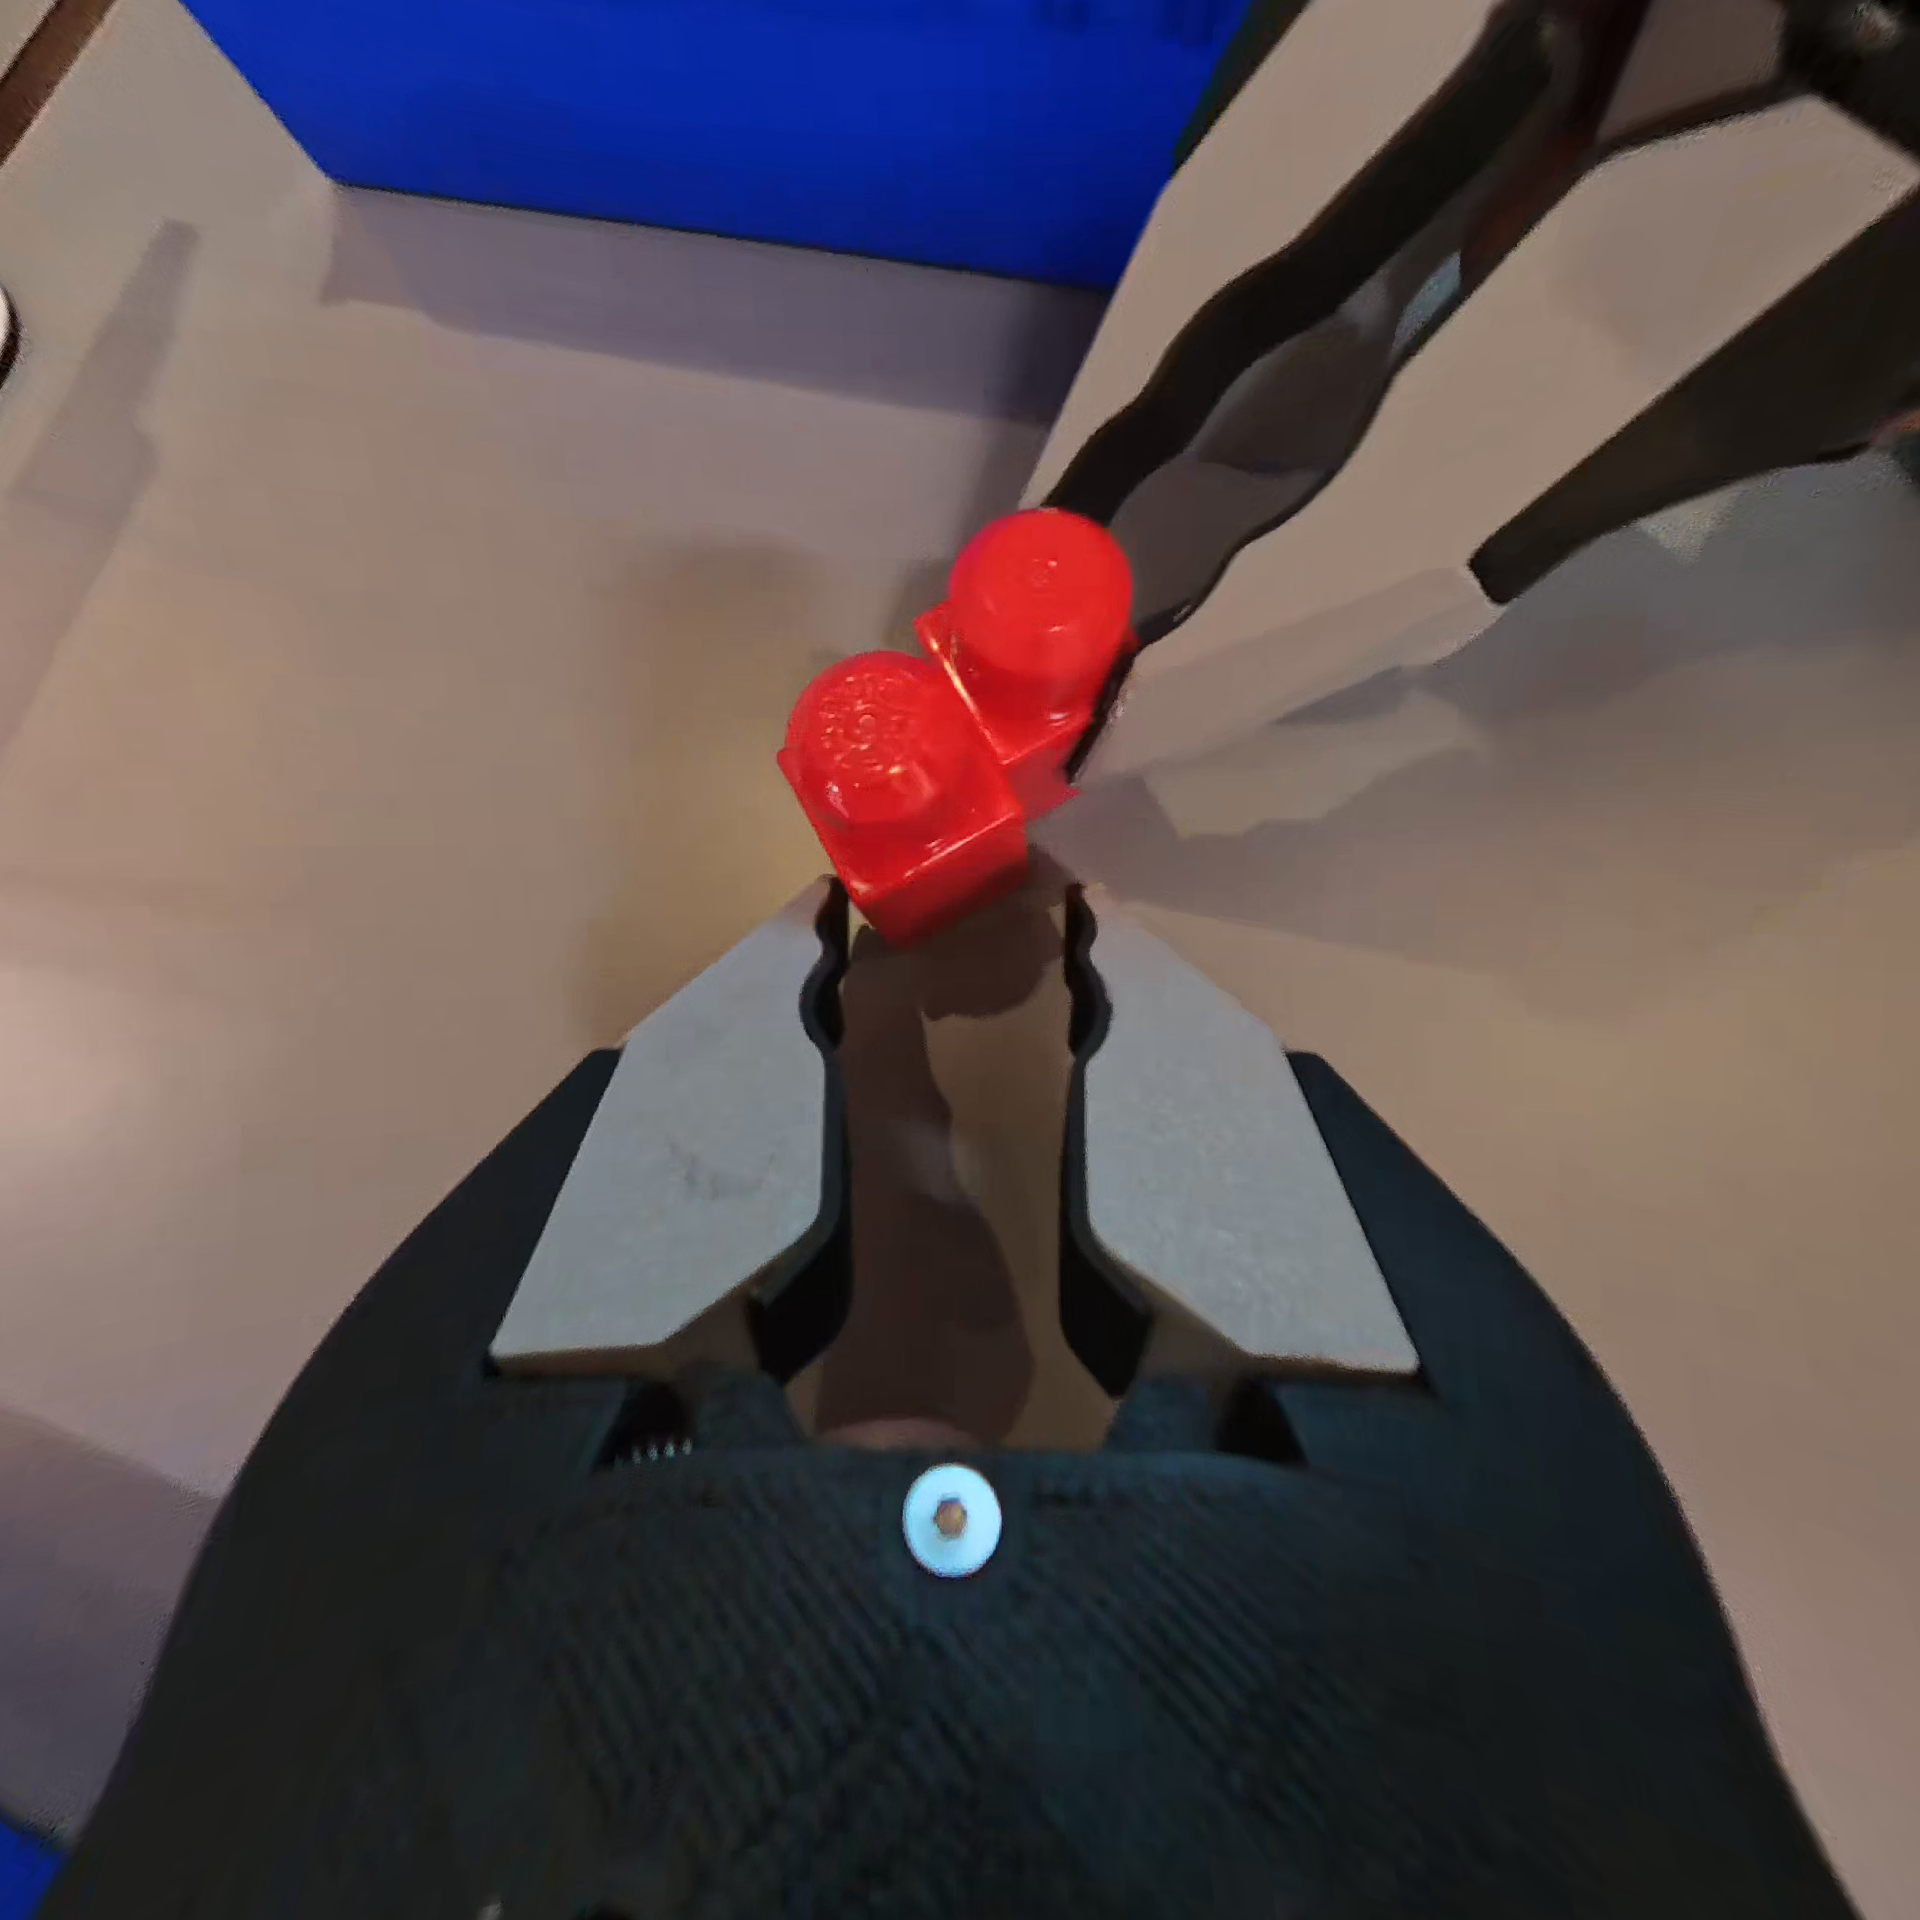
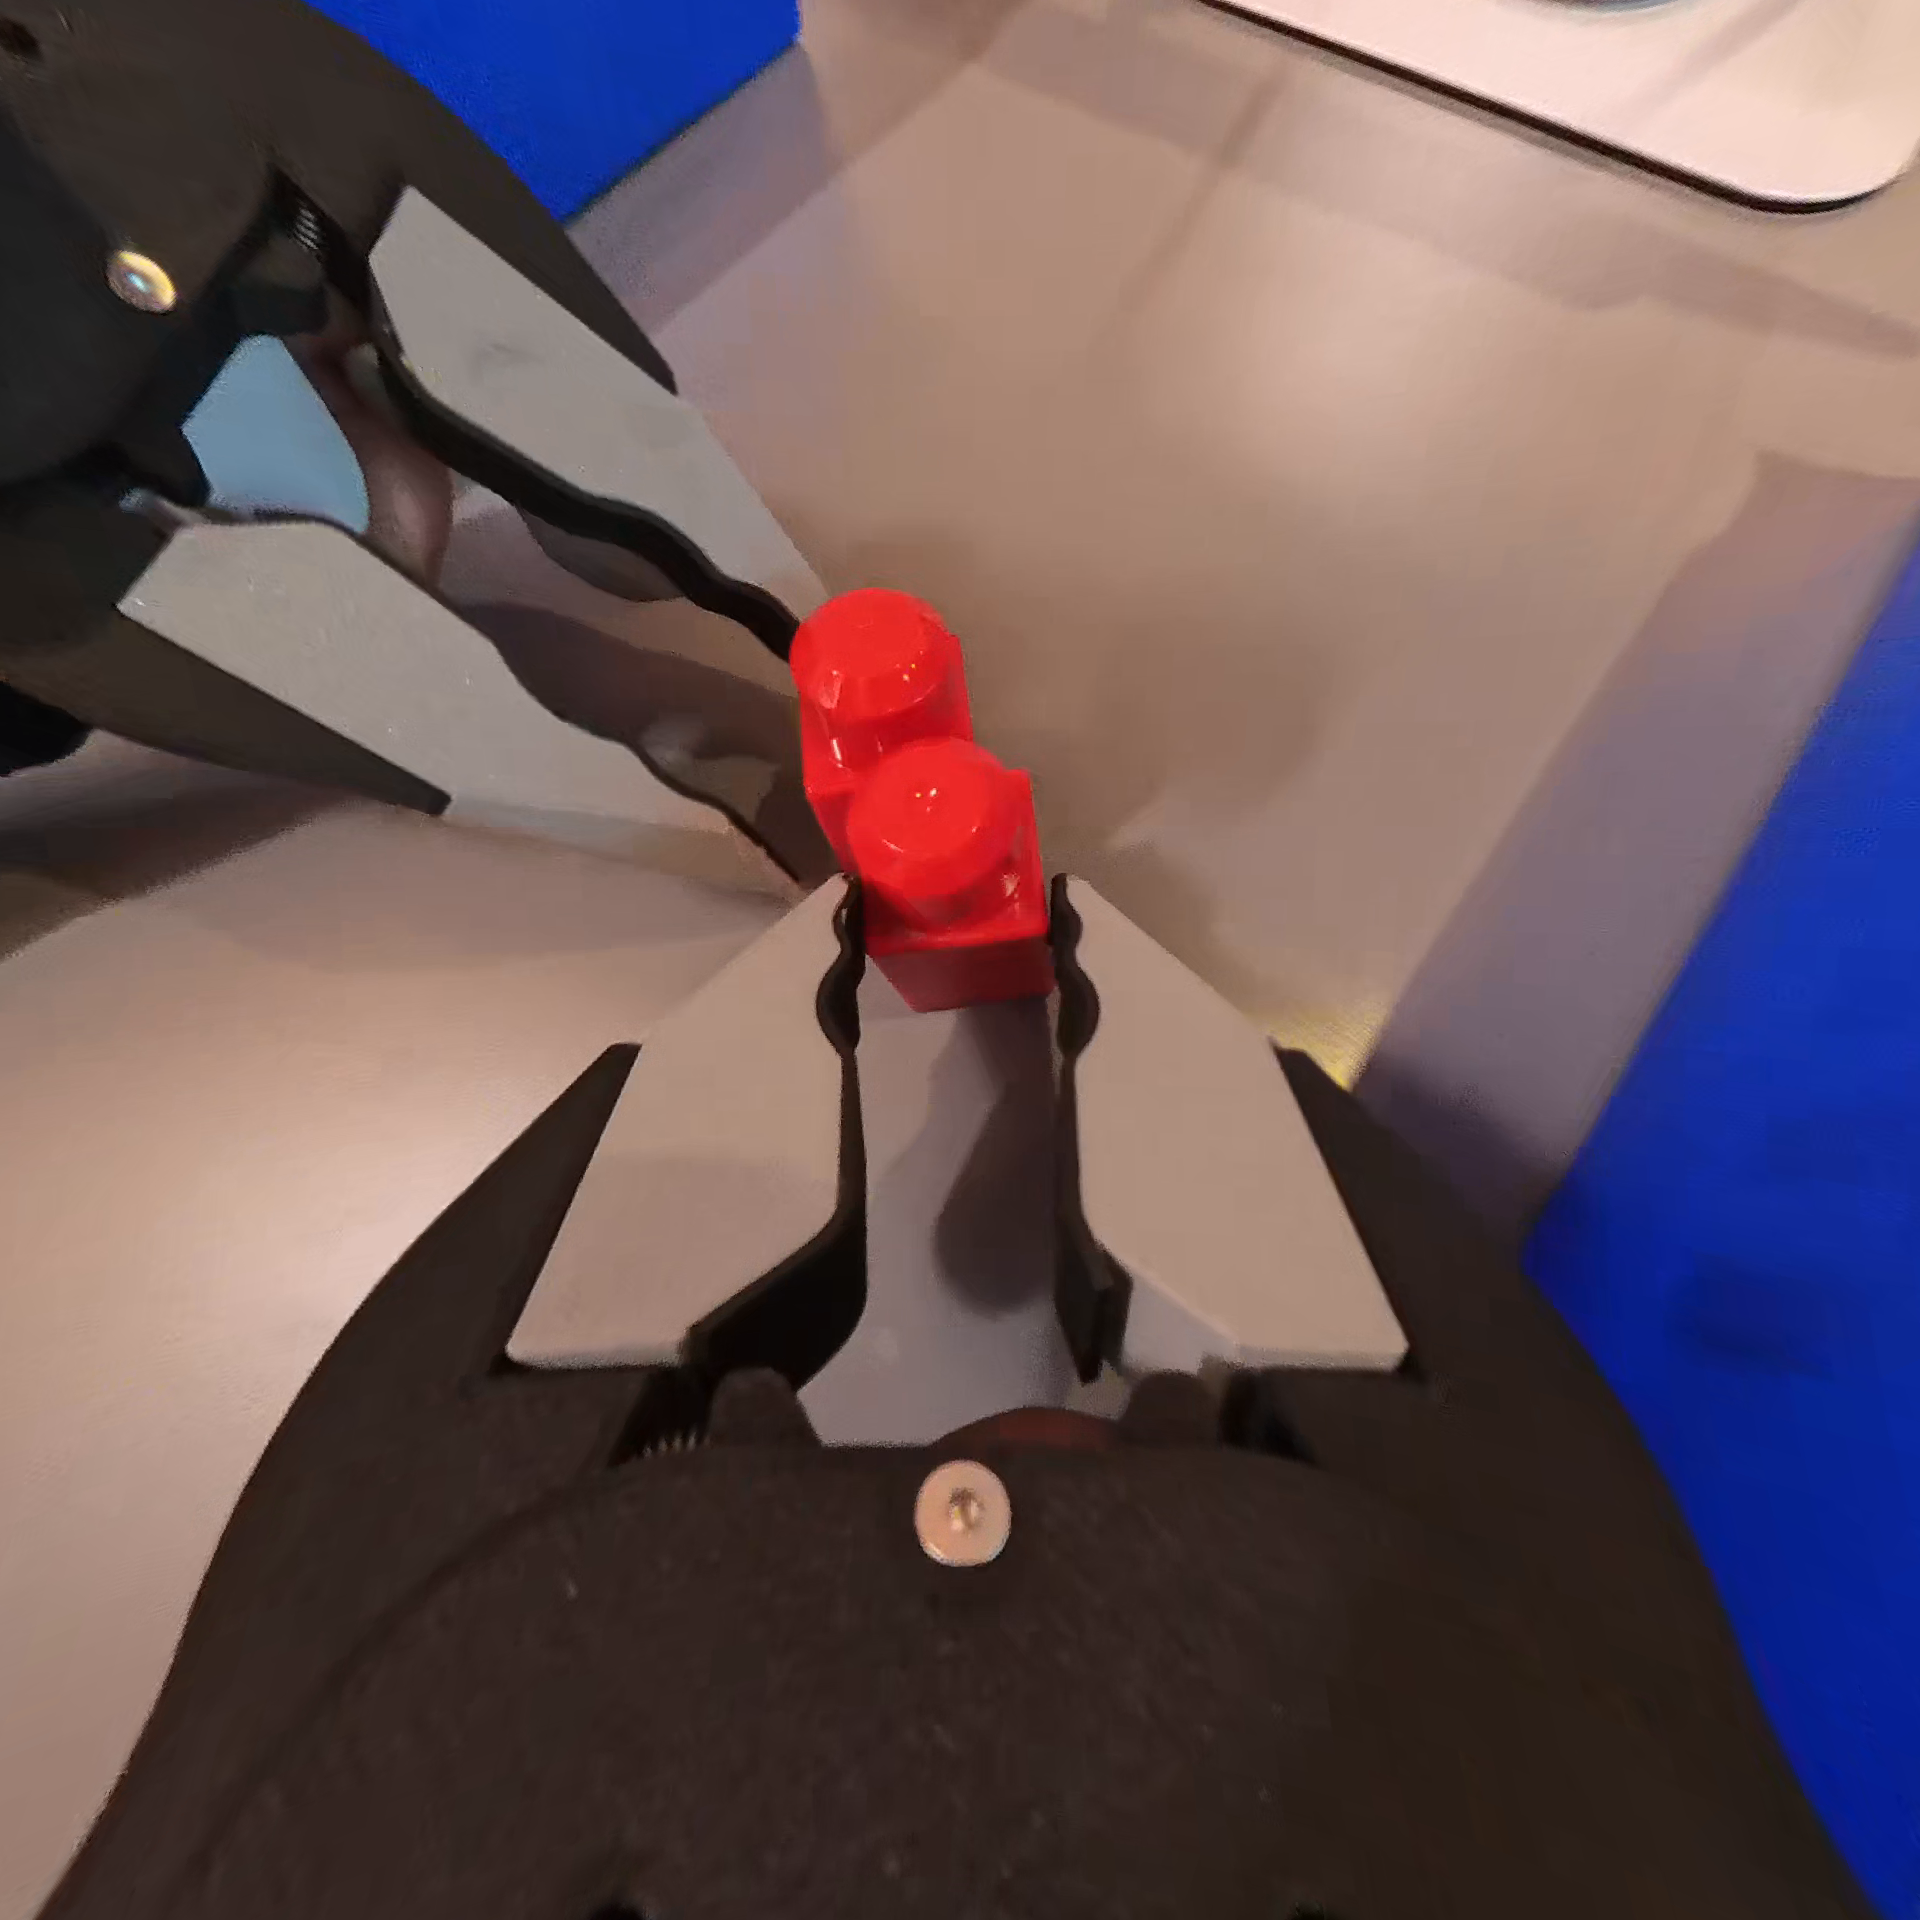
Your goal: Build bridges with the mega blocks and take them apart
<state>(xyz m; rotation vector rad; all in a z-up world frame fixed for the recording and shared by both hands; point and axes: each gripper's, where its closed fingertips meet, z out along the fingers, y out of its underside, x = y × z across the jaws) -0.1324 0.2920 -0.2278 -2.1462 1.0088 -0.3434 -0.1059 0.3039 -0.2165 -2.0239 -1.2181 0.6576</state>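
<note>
Right gripper (image 2: 954, 914) is clamped on the red block (image 2: 935, 831), a two-stud piece, w/ both pads pressed on the sides of the end nearer it. Block is lifted off the grey tabletop (image 2: 1299, 520); its shadow falls below it.

Left gripper (image 1: 948, 914) is part-open at the block's other end. One corner of the block sits between its fingertips, but there's a visible gap on the far pad side, so no squeeze from it. In the right wrist view the left gripper comes in from the block's left, tips just beside the far stud.

Risks, as I judge them:
- Block is skewed relative to the left gripper's fingers. If they close now, they likely catch a corner, not flat faces, so the block twists or pops out.
- Right hold is only on one end, so any push from the left gripper could lever the block around that pinch.
- If the right gripper lets go before the left has flat contact, the block drops to the tabletop.
- No other blocks near the red one in either view, so I can't tell where it's headed.
</note>
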